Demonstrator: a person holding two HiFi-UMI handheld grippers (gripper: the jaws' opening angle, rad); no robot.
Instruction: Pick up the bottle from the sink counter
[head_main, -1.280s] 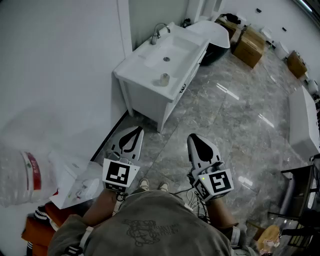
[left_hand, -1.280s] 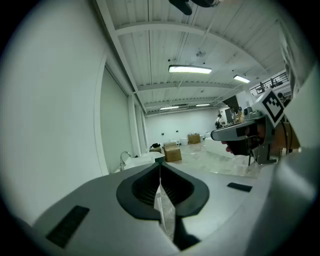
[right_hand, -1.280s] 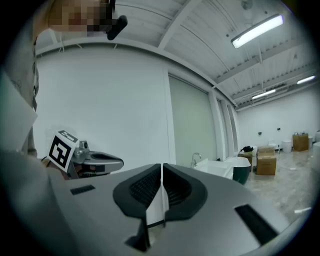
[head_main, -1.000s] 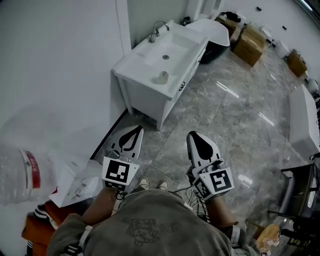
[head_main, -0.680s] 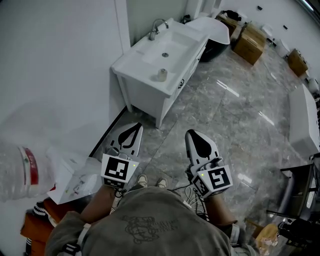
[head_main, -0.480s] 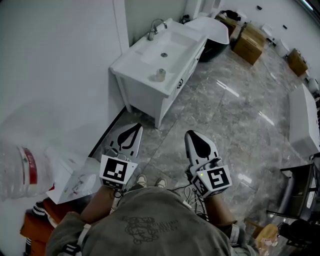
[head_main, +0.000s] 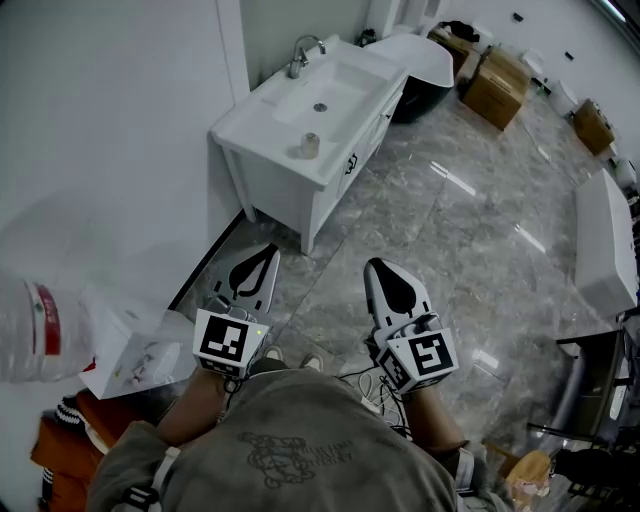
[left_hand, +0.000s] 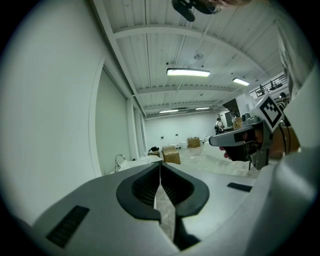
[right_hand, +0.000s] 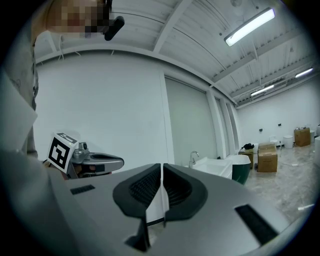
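Note:
A small pale bottle (head_main: 310, 145) stands near the front edge of the white sink counter (head_main: 260, 125), far ahead of me in the head view. My left gripper (head_main: 267, 251) and right gripper (head_main: 377, 266) are held side by side close to my body, above the marble floor and well short of the vanity. Both are shut with nothing between the jaws. In the left gripper view the shut left gripper (left_hand: 160, 165) points toward the faucet (left_hand: 119, 160). The right gripper (right_hand: 162, 167) in its own view aims at the basin (right_hand: 215, 165). The bottle does not show in either gripper view.
A faucet (head_main: 298, 55) stands at the far end of the basin against the white wall. Beyond the vanity are a dark tub (head_main: 425, 70) and cardboard boxes (head_main: 498, 88). A clear water jug (head_main: 30, 330) and white bags (head_main: 135, 350) lie at my left. A white fixture (head_main: 603, 245) stands at the right.
The vanity and bottle have drifted left and slightly up in the head view. Both grippers stay shut and keep their place in front of my body.

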